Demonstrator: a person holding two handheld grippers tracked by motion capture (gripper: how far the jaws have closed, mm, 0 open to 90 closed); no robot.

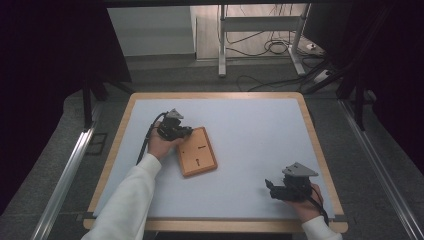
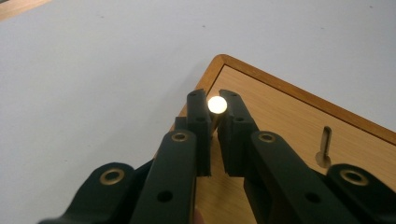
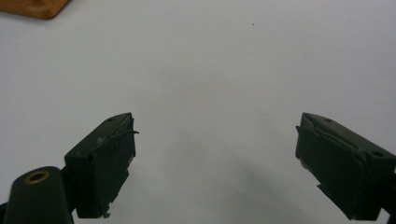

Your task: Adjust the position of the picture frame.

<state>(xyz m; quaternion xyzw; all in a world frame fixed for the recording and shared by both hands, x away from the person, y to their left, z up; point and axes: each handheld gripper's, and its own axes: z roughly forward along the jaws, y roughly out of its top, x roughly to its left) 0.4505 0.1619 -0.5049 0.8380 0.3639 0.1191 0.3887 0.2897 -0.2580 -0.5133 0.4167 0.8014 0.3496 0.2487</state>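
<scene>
At the wooden board's (image 2: 299, 121) ten o'clock corner, the left gripper (image 2: 215, 109) pinches a small, rigid, likely slippery metal pin (image 2: 217, 104) by its shaft; the right gripper (image 3: 215, 140) idles, jaws spread.

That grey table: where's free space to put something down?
Bare: the table from the wooden board to its far and right edges, and around the right gripper. Crowded: the board's left, where the left gripper grips a small peg.

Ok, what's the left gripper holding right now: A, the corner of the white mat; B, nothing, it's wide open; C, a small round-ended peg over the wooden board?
C: in the left gripper view, the left gripper is closed on a small pale peg above the wooden board.
</scene>
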